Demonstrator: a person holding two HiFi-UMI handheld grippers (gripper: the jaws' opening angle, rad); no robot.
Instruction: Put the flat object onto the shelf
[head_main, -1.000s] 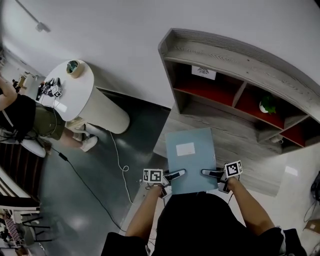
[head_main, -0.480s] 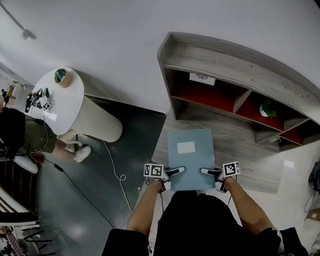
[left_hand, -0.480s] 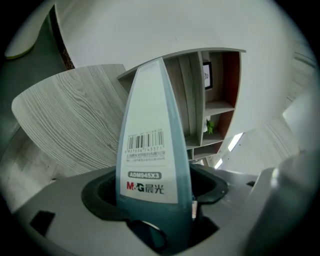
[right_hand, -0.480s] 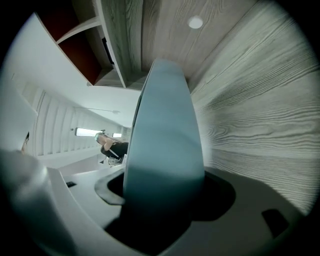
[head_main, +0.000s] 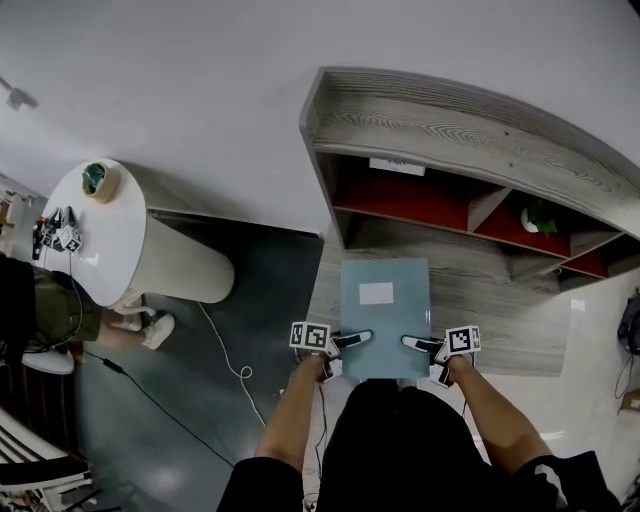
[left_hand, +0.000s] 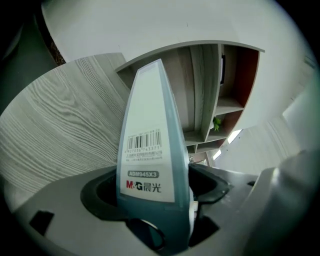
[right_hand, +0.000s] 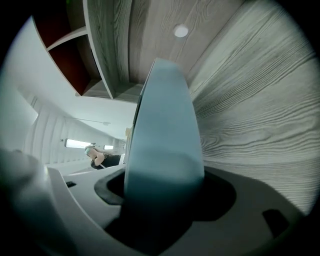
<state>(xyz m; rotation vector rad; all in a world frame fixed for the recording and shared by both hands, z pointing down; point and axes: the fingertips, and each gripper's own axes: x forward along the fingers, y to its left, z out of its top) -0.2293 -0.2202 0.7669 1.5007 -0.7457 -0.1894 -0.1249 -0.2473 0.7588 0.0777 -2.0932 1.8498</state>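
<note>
We are holding the blue-grey file folder flat, just in front of the shelf and over its low wood-grain base board. Our left gripper is clamping the folder's near left corner, its jaws pressing on the edge that is carrying a barcode label. Our right gripper is clamping the near right corner in the same way. The folder's far edge is pointing toward the shelf's left red-backed compartment, where a white card is lying. A green plant is sitting in the shelf's right compartment. We cannot tell whether the folder is touching the base board. A round white table is standing well to the left of the shelf.
</note>
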